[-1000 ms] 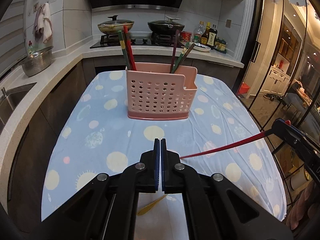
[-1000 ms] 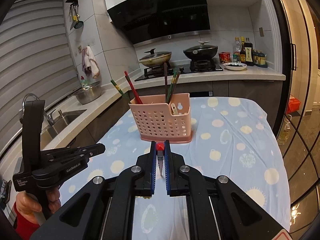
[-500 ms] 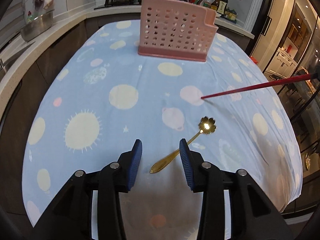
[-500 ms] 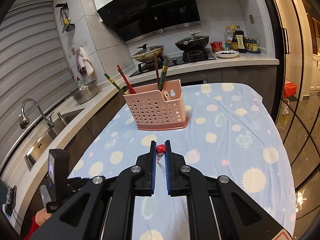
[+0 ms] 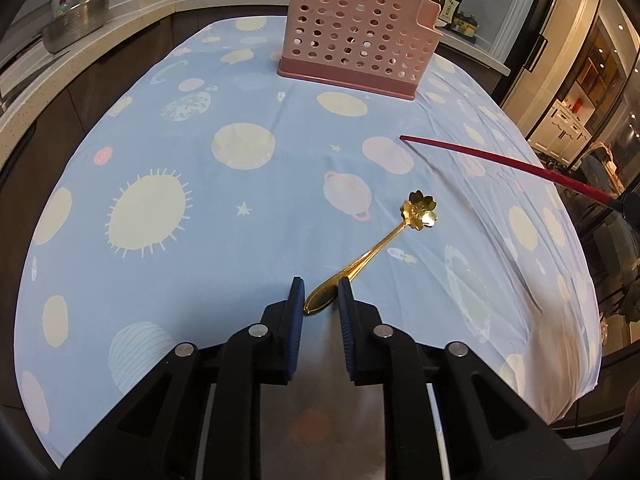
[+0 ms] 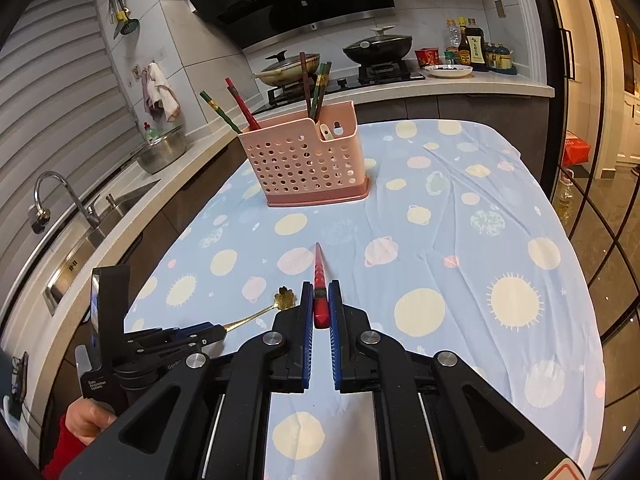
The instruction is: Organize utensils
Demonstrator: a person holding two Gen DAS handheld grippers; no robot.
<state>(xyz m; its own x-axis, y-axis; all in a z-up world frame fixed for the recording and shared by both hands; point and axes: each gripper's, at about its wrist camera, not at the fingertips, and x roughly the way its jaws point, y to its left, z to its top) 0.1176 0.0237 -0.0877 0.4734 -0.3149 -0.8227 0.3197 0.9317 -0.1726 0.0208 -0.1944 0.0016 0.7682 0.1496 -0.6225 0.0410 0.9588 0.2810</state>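
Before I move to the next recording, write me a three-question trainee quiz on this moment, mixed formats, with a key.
1. True or false: the left gripper is shut tight on the gold spoon.
2. Multiple choice: what does the right gripper hold? A) the gold spoon B) a red chopstick C) nothing
3. Fill in: the spoon's flower-shaped bowl points away from the left gripper, toward the pink ____.

Key
1. False: the jaws are open, with the handle end lying between the fingertips on the tablecloth.
2. B: it is clamped between the pads, its tip pointing toward the holder.
3. Utensil holder, which stands at the far end of the table and already has chopsticks in it.
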